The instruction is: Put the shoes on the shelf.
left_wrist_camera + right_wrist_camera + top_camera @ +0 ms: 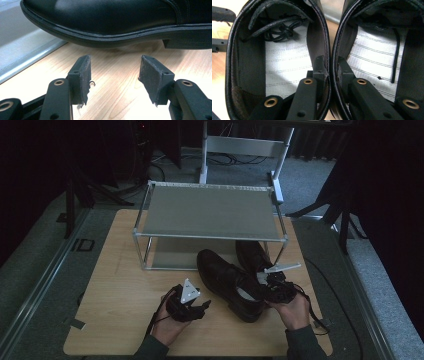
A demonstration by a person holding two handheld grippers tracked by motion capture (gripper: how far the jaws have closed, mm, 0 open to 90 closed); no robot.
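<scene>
Between the right gripper's (331, 65) jaws sit the inner walls of two black shoes: one jaw reaches inside the left shoe (279, 62), the other inside the right shoe (377, 62), and the pads pinch both collars together. Pale striped insoles line both shoes, with a knotted lace lying inside the left one and a single lace hanging in the right one.

From the high view, the right gripper (270, 282) sits at the heels of the pair, held by the right hand (292, 310) at the near right of the table (120, 320). The left shoe (225, 280) lies with its heel near and its toe pointing far, toward the rack (210, 212); the right shoe (252, 255) lies just beside it on the right, its toe under the rack's top shelf.

Left of the shoes, the left gripper (205, 305) rests in the left hand (167, 325) with its jaws spread and nothing between them. Its own view shows both pads (86, 75) apart above the wood, aimed at the side of the left shoe's sole (112, 41), near it but not touching.

The rack, a metal frame with two grey shelves, stands on the far half of the table.
</scene>
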